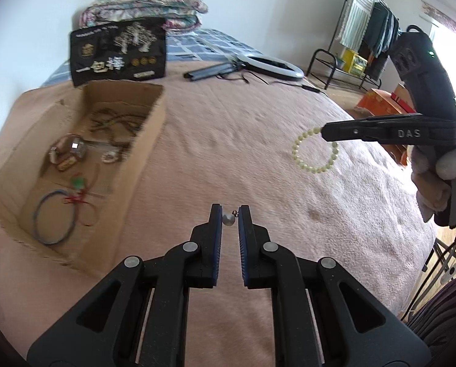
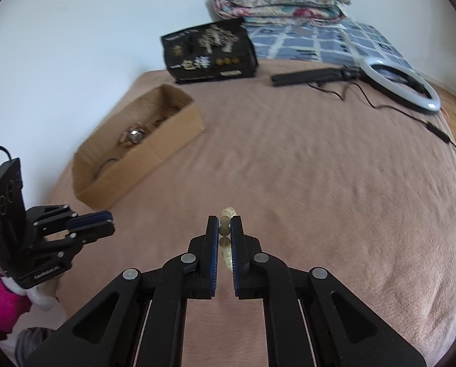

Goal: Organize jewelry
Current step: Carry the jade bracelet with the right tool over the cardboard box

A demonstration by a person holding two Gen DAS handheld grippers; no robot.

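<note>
While both grippers hang above the pink blanket (image 1: 258, 140), each carries a piece, and the open box (image 1: 148, 140) that receives them lies forward and to the left of both. The left gripper (image 1: 229, 218) has its jaws drawn narrow on a small pearl pendant (image 1: 228, 219), pinched at the very tips with its metal loop toward the right finger. In its view the box's near wall is close by on the left, so this gripper appears the nearer of the two. The right gripper (image 2: 225, 238) is closed on a pale bead bracelet (image 1: 315, 150); from the left view most of the loop dangles free below the fingertips, while in the right view a run of beads stands between the pads. From the right gripper the box (image 2: 136, 165) lies well apart, up and to the left, its long axis running away toward the black bag (image 2: 209, 52). The box already holds a bangle (image 1: 55, 218), a tangle of necklaces and other small pieces. Both tools point forward along the bed at a shallow downward tilt. The coming move is judged a leftward carry over the near wall, the dangling loop being the part most likely to catch the rim.
</note>
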